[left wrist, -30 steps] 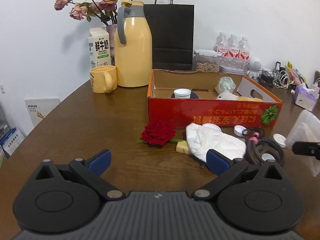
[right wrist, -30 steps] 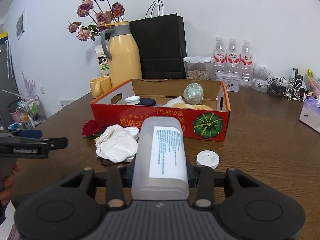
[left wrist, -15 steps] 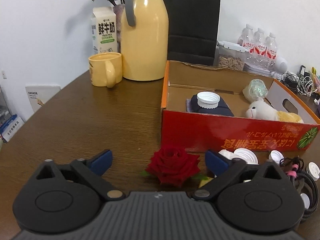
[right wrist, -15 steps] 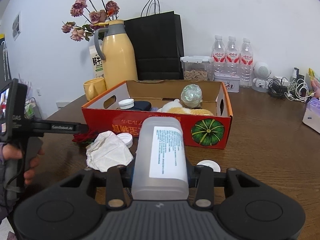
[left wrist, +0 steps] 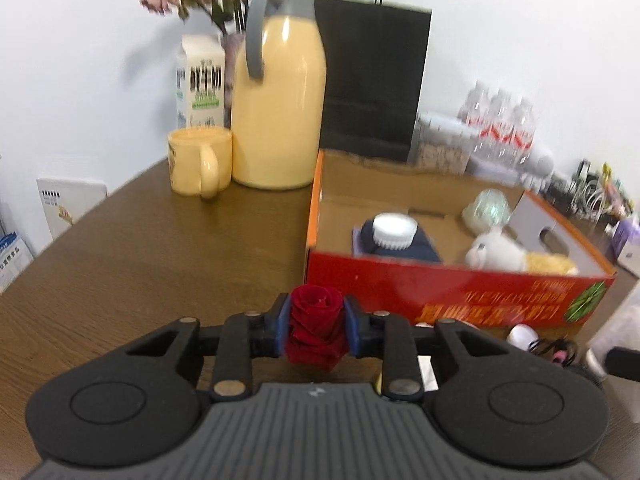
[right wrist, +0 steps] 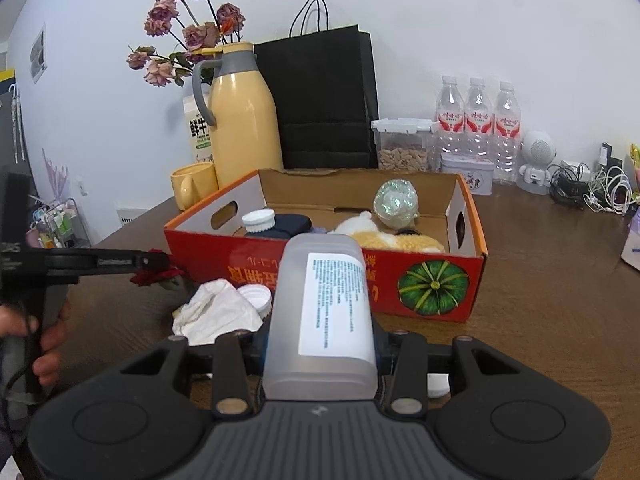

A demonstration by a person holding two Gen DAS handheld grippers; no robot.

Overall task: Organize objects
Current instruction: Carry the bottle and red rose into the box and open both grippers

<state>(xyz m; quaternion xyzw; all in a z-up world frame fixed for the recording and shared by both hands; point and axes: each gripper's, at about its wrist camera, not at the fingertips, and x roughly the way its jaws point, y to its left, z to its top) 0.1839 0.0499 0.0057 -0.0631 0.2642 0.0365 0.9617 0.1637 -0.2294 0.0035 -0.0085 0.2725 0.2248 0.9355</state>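
Observation:
My left gripper (left wrist: 316, 330) is shut on a red rose (left wrist: 317, 332) and holds it just in front of the left end of the red cardboard box (left wrist: 460, 292). In the right wrist view the left gripper (right wrist: 154, 261) and the rose (right wrist: 154, 276) show at the box's left corner. My right gripper (right wrist: 320, 350) is shut on a frosted plastic bottle (right wrist: 320, 320) with a white label, held in front of the box (right wrist: 436, 284). The box holds a white cap on a dark item (left wrist: 394, 232), a plush toy (left wrist: 500, 254) and a shiny ball (left wrist: 488, 210).
A crumpled white tissue (right wrist: 216, 312) and white lids (right wrist: 254, 296) lie on the table before the box. A yellow thermos (left wrist: 278, 108), yellow mug (left wrist: 198, 164), milk carton (left wrist: 202, 80), black bag (left wrist: 372, 80), water bottles (right wrist: 478, 128) and cables (right wrist: 592, 188) stand behind.
My left gripper moved forward to the rose, closed on it and now holds it. My right gripper, still holding the bottle, has come a little closer to the box.

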